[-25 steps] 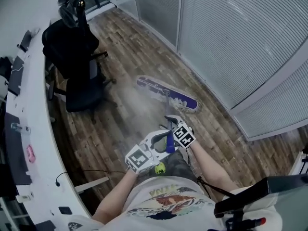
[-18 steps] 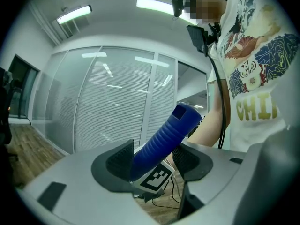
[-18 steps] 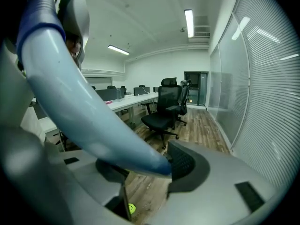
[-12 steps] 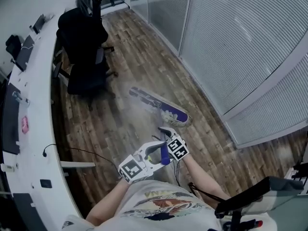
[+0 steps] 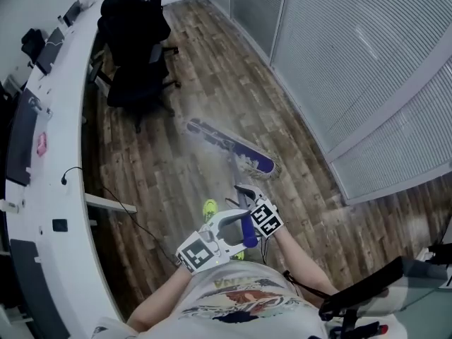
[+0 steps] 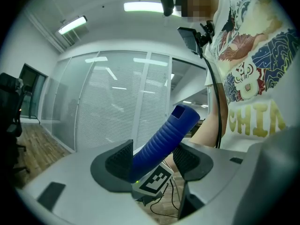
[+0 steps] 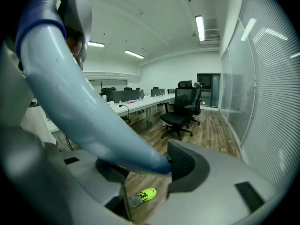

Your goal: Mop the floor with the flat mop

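The left tool [image 6: 152,162] is clamped on the blue ribbed grip [image 6: 165,137] at the top end of the flat mop, the grip rising at a slant from between the two dark padded jaws with its open end pointing up toward the person's printed shirt [image 6: 262,55]. The right tool [image 7: 140,165] is shut on the pale shaft [image 7: 79,107] just below that grip, so the shaft fills the left of its view and runs down between the jaws. In the head view the two tools sit close together in front of the person's body, the right one slightly ahead. From there the shaft slopes forward and down to the mop head [image 5: 229,145], a long blue pad lying flat on the wooden floor [image 5: 162,175] ahead of both tools. The pad lies between a black office chair [image 5: 138,48] and the blinds [image 5: 367,62]. A curved white bench [image 5: 67,161] runs along the left, and a yellow-green shoe [image 5: 210,207] shows near the left tool.
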`<state>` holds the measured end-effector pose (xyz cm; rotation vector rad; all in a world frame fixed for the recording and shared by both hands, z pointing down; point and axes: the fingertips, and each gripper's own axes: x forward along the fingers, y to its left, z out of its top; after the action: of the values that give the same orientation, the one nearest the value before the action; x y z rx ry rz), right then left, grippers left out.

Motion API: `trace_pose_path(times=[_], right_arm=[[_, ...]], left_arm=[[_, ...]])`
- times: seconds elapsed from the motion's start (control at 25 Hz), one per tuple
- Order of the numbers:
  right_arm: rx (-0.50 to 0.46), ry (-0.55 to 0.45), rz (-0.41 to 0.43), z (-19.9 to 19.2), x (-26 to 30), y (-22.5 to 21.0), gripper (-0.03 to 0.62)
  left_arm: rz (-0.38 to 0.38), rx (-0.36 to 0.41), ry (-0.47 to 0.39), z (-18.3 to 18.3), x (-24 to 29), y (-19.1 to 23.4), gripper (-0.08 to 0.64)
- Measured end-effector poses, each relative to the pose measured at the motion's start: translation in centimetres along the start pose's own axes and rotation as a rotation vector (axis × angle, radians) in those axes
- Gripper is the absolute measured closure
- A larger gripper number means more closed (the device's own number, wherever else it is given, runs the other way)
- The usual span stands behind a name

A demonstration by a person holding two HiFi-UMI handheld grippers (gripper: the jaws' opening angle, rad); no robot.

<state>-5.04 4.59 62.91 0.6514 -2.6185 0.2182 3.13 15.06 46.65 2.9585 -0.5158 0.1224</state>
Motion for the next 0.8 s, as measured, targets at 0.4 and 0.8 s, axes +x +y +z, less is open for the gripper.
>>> trace_pose_path(times=[0.4,0.8], right_arm=[[-0.042,0.052,0.07,-0.7,1.2,1.8,0.388],[-0.026,-0.025,0.08,7.0,8.0,-4.4,0.388]], left_arm=[[0.043,-0.015,-0.032,-0.5,-1.8,0.0,0.316],[0.041,-0.051,-0.269,5.4,-4.3,11.5,0.316]])
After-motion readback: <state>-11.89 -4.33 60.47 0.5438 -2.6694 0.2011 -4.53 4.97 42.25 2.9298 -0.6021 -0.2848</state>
